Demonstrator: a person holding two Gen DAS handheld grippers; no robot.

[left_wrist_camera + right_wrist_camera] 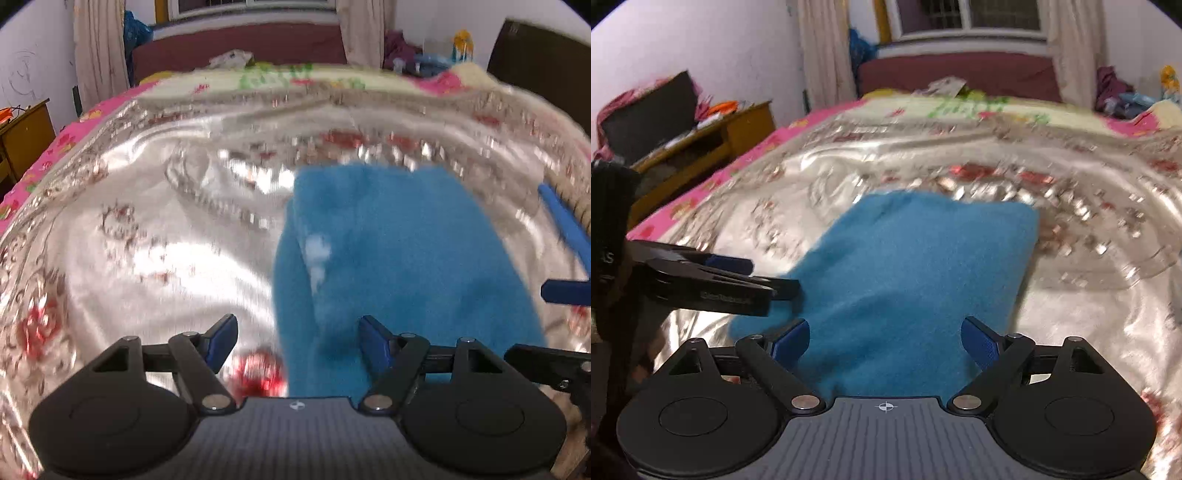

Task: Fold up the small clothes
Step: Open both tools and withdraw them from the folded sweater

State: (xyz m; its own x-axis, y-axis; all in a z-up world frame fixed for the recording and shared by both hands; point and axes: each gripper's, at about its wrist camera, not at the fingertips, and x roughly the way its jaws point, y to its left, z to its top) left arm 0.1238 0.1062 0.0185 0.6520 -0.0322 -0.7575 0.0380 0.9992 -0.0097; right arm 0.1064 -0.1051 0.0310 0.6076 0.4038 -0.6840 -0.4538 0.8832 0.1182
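A small blue fleece garment (399,258) lies on a shiny silver bedcover with red flowers (155,229). In the left wrist view my left gripper (297,341) is open, its jaws wide apart over the garment's near left edge. The right gripper's blue fingers (565,236) show at the right edge. In the right wrist view the garment (905,269) lies straight ahead, and my right gripper (884,343) is open with its jaws spread over the garment's near edge. The left gripper (753,275) comes in from the left at the garment's left edge.
A pink floral blanket (40,162) borders the bedcover on the left. A wooden desk (713,136) with clutter stands left of the bed. A dark red headboard (960,74), curtains and a window are at the far end. Loose clothes (1112,88) lie at the back right.
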